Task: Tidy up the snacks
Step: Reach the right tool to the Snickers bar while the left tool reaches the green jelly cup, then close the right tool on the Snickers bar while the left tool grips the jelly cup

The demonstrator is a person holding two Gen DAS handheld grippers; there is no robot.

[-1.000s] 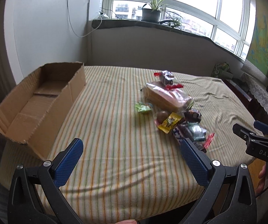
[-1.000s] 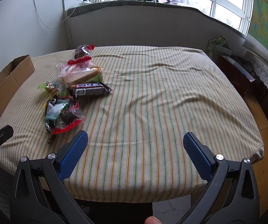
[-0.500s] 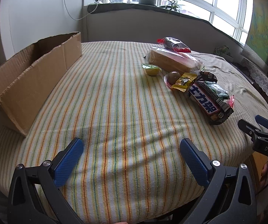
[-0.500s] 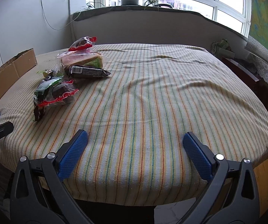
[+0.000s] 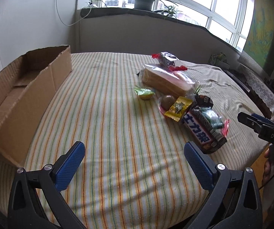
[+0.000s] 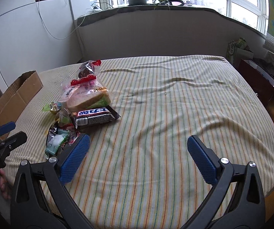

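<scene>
Nothing is picked yet: left gripper and right gripper both hang wide and empty at the table's near edge, so next comes a reach for the snack pile, then the cardboard box on the left edge

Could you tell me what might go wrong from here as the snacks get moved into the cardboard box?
The snacks overlap in a tight pile: closing on the dark bar may drag the bread bag resting against it. The small green packet is low and slippery-looking, so an open left claw could pinch the loose striped cloth instead. The cardboard box sits at the table edge and might be nudged off.
</scene>
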